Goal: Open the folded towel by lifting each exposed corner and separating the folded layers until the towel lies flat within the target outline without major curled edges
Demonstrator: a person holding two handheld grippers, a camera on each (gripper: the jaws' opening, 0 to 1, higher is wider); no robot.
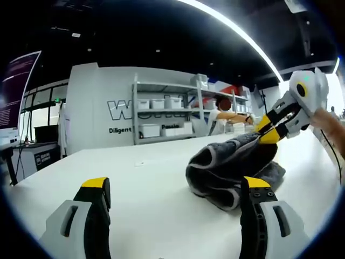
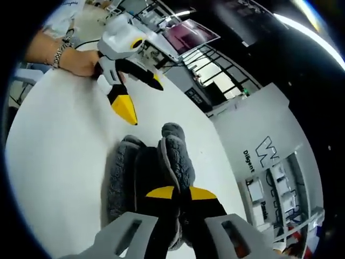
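A grey fluffy towel (image 1: pixel 226 170) lies bunched in folds on the white table (image 1: pixel 145 178). My right gripper (image 1: pixel 267 131) comes in from the right and is shut on the towel's upper layer, holding that fold raised. In the right gripper view, its yellow-tipped jaws (image 2: pixel 180 193) pinch a thick ridge of the towel (image 2: pixel 126 172). My left gripper (image 1: pixel 176 186) stands open just in front of the towel, with nothing between its jaws. It appears as the open left gripper (image 2: pixel 144 101) held by a hand (image 2: pixel 81 60), a short gap from the towel's far end.
The table (image 2: pixel 59 140) stretches wide and bare around the towel. Behind it stand metal shelves (image 1: pixel 164 116) with white bins, a lettered wall and a person (image 1: pixel 222 114). A monitor (image 1: pixel 13 97) stands at the far left.
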